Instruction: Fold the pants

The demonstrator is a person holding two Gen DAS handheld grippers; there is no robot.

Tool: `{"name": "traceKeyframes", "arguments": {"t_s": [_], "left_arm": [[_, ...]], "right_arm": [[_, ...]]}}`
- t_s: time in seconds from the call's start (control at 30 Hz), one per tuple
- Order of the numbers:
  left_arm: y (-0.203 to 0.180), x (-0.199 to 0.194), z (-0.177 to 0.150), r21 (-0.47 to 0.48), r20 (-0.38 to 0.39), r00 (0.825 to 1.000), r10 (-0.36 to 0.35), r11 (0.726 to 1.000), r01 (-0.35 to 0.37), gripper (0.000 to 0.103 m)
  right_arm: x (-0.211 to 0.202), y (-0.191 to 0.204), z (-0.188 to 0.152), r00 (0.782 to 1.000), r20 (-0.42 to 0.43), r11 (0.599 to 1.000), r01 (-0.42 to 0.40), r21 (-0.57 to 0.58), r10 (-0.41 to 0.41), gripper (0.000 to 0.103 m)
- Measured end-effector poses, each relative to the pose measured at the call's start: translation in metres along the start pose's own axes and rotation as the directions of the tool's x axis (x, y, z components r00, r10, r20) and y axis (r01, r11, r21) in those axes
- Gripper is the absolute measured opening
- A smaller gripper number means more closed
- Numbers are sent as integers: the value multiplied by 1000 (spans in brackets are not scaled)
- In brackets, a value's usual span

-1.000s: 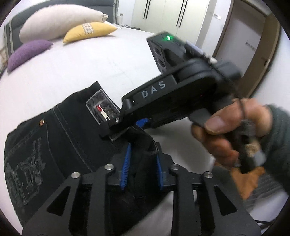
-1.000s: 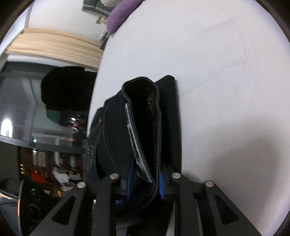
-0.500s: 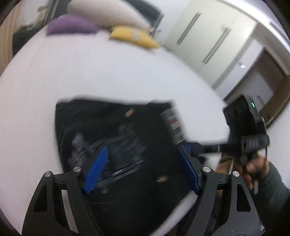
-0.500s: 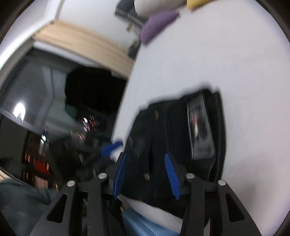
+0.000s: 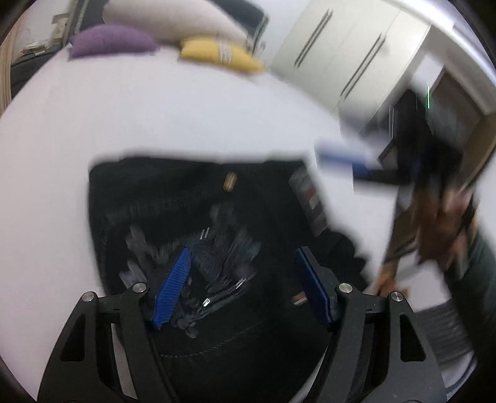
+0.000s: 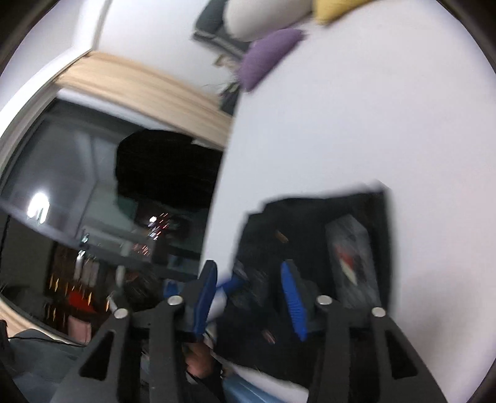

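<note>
The black pants (image 5: 198, 223) lie folded into a compact rectangle on the white bed, with embroidery, rivets and a waist tag showing. My left gripper (image 5: 245, 288) is open and empty, hovering just above the pants. In the left wrist view the right gripper shows as a blur at the right, off the pants. In the right wrist view the folded pants (image 6: 313, 235) lie near the bed's edge. My right gripper (image 6: 251, 297) is open and empty above their near left corner. Both views are motion-blurred.
A purple pillow (image 5: 111, 42), a yellow pillow (image 5: 220, 54) and a beige pillow (image 5: 173, 18) lie at the head of the bed (image 5: 155, 105). A white wardrobe (image 5: 350, 49) stands beyond. The bed's edge (image 6: 223, 192) and a dark window (image 6: 93, 173) are at the left in the right wrist view.
Both grippers let go of the pants, opened and pulled back. The folded pants now lie flat on the bed. The right gripper has moved off to the right.
</note>
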State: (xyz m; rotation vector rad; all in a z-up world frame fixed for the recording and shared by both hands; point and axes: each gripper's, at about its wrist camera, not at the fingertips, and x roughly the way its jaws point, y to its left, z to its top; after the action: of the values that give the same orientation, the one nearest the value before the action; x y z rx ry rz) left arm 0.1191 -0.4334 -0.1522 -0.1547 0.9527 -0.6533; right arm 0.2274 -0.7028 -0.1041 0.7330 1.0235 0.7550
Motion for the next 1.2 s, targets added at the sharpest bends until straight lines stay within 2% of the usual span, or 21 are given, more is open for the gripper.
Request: {"name": "traceKeyframes", "arguments": {"t_s": [0.03, 0.1, 0.13, 0.17, 0.2, 0.23, 0.3, 0.33, 0.37, 0.43, 0.5, 0.53, 0.57, 0.6, 0.63, 0.7, 0.8, 0.87, 0.93, 1.07, 1.2], "left_arm": [[2, 4, -4, 8, 0, 1000, 12, 1000, -12, 67], [0, 6, -11, 39, 32, 999, 31, 999, -32, 66], [-3, 7, -9, 53, 26, 999, 40, 998, -42, 66], [-4, 6, -9, 56, 19, 999, 40, 998, -41, 66], [-3, 5, -8, 50, 14, 1000, 25, 998, -25, 66], [-5, 4, -5, 34, 12, 1000, 13, 999, -14, 66], [-1, -11, 5, -18, 42, 999, -29, 999, 30, 66], [-1, -22, 12, -21, 71, 997, -38, 999, 39, 67], [-1, -25, 16, -12, 89, 995, -40, 999, 41, 67], [0, -17, 15, 19, 69, 996, -50, 999, 48, 67], [4, 2, -3, 57, -1, 1000, -10, 998, 10, 66], [0, 9, -13, 115, 6, 1000, 27, 993, -27, 66], [-7, 10, -19, 166, 38, 998, 56, 984, -62, 66], [-12, 9, -20, 183, 40, 996, 81, 979, -87, 66], [-13, 9, -18, 180, 28, 997, 78, 980, -82, 66], [-13, -2, -17, 161, 1, 999, 42, 986, -42, 66], [-15, -16, -13, 108, 20, 999, 40, 993, -42, 67], [-12, -39, -15, 46, 73, 994, 80, 995, -84, 77], [9, -52, -18, -24, 84, 991, 106, 994, -105, 96], [42, -52, -11, -141, 8, 998, 68, 988, -66, 95], [62, -19, -10, -225, -114, 994, -4, 974, -22, 95]], "right_arm": [[16, -8, 9, 1000, -24, 1000, 4, 5, -4, 55], [47, -41, 22, 991, -96, 993, 100, 67, -94, 57], [53, -67, 22, 984, -126, 985, 142, 101, -129, 45], [56, -88, 21, 982, -128, 977, 157, 144, -139, 10], [50, -100, 18, 987, -110, 971, 141, 195, -121, 0], [41, -109, 15, 993, -86, 968, 98, 231, -80, 0], [18, -100, 3, 993, -41, 968, 119, 220, -112, 5], [13, -91, 0, 996, -30, 975, 90, 205, -86, 18], [3, -82, -9, 999, -17, 982, 36, 186, -33, 40], [-9, -64, -31, 1000, 3, 991, -28, 132, 28, 67], [-8, -64, -57, 998, -53, 995, -23, 93, 28, 69], [-3, -66, -68, 996, -84, 997, 3, 80, 3, 66], [-1, -68, -74, 996, -85, 998, 19, 65, -13, 53], [-6, -72, -79, 998, -57, 999, 22, 48, -19, 46], [-10, -77, -78, 999, -38, 998, 14, 68, -11, 39], [-26, -85, -79, 1000, -14, 993, 2, 120, -1, 38], [-52, -73, -85, 997, 14, 994, 73, 82, -74, 49], [-62, -61, -85, 994, 77, 992, 76, 97, -84, 74], [-75, -61, -85, 991, 105, 992, 79, 98, -89, 74], [-60, -100, -67, 987, 19, 971, 154, 181, -160, 74], [-42, -97, -60, 992, -5, 977, 129, 173, -130, 74]]}}
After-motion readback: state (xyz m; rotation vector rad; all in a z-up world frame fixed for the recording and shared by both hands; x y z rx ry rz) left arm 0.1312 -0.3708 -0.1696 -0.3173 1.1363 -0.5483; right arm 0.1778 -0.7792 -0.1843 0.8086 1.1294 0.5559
